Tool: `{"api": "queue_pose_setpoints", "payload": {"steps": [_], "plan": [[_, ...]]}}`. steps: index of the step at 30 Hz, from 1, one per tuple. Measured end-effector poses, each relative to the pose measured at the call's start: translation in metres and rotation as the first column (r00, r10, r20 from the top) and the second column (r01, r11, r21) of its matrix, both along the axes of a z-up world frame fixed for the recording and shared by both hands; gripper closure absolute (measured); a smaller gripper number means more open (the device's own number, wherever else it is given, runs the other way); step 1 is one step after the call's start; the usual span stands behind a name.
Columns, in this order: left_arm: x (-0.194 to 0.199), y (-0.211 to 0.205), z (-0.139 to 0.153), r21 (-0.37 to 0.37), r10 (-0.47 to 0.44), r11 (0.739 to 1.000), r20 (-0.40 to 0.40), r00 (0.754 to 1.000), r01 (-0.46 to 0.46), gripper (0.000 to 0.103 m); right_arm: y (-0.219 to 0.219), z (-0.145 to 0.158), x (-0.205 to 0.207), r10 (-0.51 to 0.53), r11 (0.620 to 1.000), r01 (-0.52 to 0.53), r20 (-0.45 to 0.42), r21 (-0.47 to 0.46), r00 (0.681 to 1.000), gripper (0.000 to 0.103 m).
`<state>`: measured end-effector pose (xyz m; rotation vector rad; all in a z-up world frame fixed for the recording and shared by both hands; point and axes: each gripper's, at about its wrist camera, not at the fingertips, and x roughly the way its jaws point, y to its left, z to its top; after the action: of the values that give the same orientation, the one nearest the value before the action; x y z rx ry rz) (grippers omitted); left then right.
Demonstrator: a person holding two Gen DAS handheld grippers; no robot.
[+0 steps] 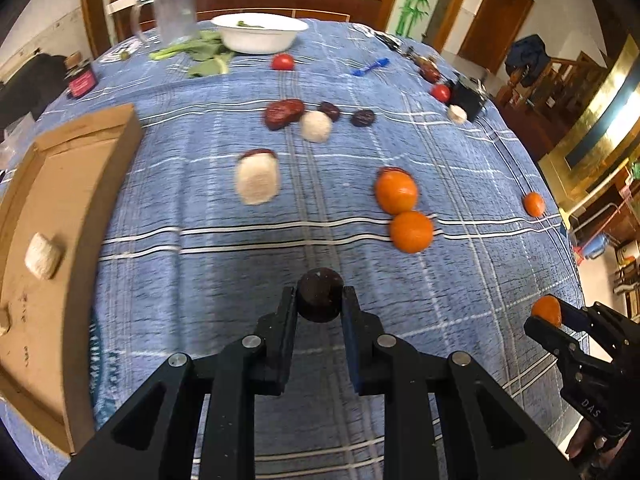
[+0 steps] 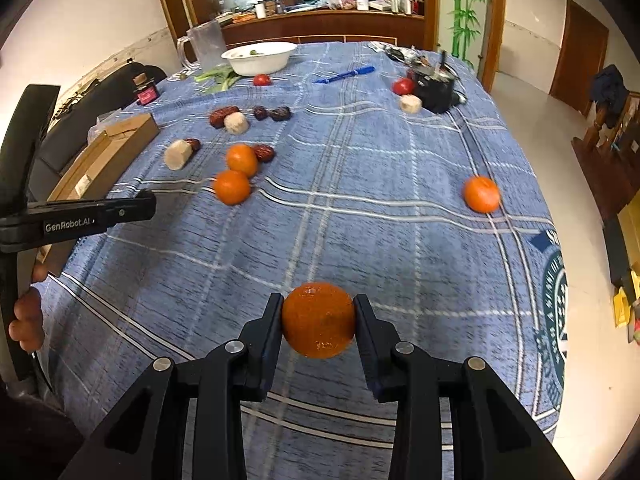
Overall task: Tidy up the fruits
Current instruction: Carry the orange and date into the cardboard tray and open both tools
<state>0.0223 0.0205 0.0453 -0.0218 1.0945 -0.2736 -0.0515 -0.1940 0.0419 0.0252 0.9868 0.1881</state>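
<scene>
My left gripper (image 1: 320, 300) is shut on a dark round date (image 1: 320, 294), held above the blue checked cloth. My right gripper (image 2: 319, 314) is shut on an orange tangerine (image 2: 319, 320); it also shows in the left wrist view (image 1: 546, 310) at the right edge. Two tangerines (image 1: 404, 208) lie together mid-table and one more (image 2: 481, 194) lies far right. Red dates (image 1: 282, 112), dark dates (image 1: 346, 114) and pale chunks (image 1: 257, 178) lie further back. A cardboard box (image 1: 100, 184) at the left holds a pale chunk (image 1: 43, 256).
A white bowl (image 1: 258, 32), green leaves (image 1: 204, 54), a glass jug (image 1: 174, 10), small tomatoes (image 1: 283, 62), a blue pen (image 2: 346, 74), a small jar (image 1: 80, 78) and a black container (image 2: 434, 86) stand at the back. The table edge drops off at the right.
</scene>
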Motion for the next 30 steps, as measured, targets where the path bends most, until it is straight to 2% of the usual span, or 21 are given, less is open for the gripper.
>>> {"api": "queue_pose_setpoints", "payload": {"steps": [10, 17, 30], "plan": [[-0.011, 0.068, 0.019, 0.005, 0.108, 0.994, 0.050, 0.993, -0.108, 0.082, 0.068, 0.010, 0.025, 0.114, 0.994, -0.113, 0.011, -0.004, 0.993, 0.066], [-0.016, 0.128, 0.026, -0.003, 0.211, 0.977, 0.066, 0.975, -0.212, 0.082, 0.130, 0.017, 0.048, 0.222, 0.975, -0.222, 0.017, 0.001, 0.975, 0.066], [-0.034, 0.241, 0.009, 0.038, 0.429, 0.902, 0.049, 0.902, -0.431, 0.082, 0.258, 0.032, 0.092, 0.439, 0.898, -0.440, 0.041, 0.023, 0.898, 0.065]]}}
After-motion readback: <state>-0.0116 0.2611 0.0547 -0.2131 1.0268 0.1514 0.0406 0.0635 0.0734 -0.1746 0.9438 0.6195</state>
